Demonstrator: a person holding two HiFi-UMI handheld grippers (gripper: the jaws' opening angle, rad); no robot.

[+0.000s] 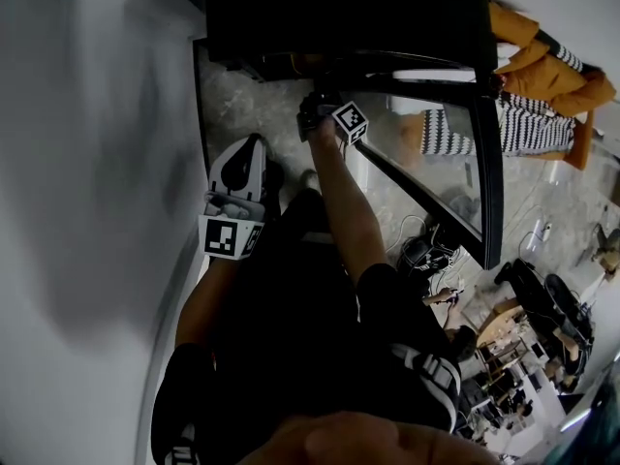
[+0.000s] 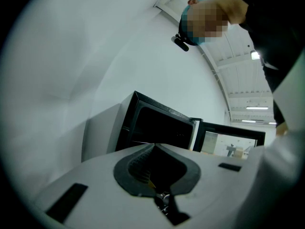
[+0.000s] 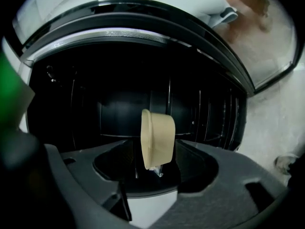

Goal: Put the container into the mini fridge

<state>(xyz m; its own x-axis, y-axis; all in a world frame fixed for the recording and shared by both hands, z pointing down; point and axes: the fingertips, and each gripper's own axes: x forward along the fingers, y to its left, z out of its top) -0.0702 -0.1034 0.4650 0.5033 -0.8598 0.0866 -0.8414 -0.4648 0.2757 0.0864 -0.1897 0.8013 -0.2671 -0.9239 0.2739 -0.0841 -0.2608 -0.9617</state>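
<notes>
A beige container (image 3: 159,135) lies tipped on its side between the jaws of my right gripper (image 3: 155,146), just inside the dark mini fridge (image 3: 95,104). The jaws stand wide, with a gap showing on the container's left, so the pads do not press it. In the head view the right gripper (image 1: 315,114) reaches into the fridge (image 1: 339,17) beside its open glass door (image 1: 436,163); the container is hidden there. My left gripper (image 1: 250,153) hangs lower left, away from the fridge, its jaws together and empty. Seen from the left gripper (image 2: 153,146), the fridge (image 2: 157,128) is ahead.
A white wall (image 1: 87,163) runs along the left. The fridge door (image 3: 267,46) swings out to the right over speckled floor. Cables and a dark device (image 1: 426,250) lie on the floor to the right, and orange and striped cloth (image 1: 542,76) sits beyond the door.
</notes>
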